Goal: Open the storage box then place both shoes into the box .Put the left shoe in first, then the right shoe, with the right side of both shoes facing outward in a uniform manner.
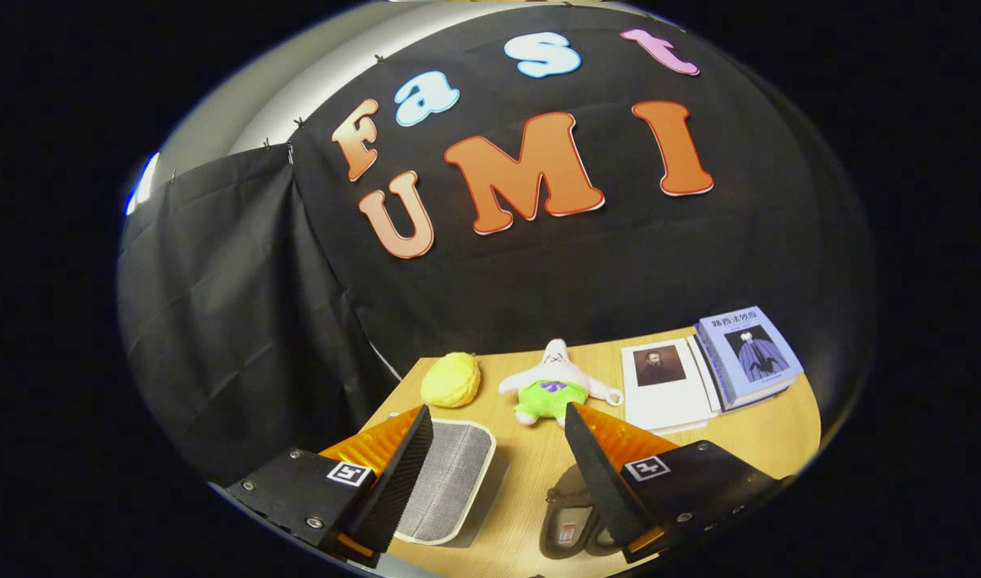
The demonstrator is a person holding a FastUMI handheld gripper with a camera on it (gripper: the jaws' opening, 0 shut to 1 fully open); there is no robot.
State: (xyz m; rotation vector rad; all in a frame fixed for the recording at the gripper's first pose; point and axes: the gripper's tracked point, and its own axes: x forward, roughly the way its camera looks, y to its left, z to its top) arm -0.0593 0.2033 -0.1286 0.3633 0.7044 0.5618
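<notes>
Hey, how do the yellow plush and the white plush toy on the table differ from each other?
The yellow plush is one rounded lump in a single colour; the white plush toy has limbs spread out and wears green shorts. The yellow plush sits beyond one finger near the table's edge; the white plush toy lies further in, nearer the books. Both lie on the table beyond the open gripper, untouched.

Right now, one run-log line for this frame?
gripper: open, empty, above table | storage box: closed, between fingers | shoes: on table, by right finger | stage: box not opened
</notes>
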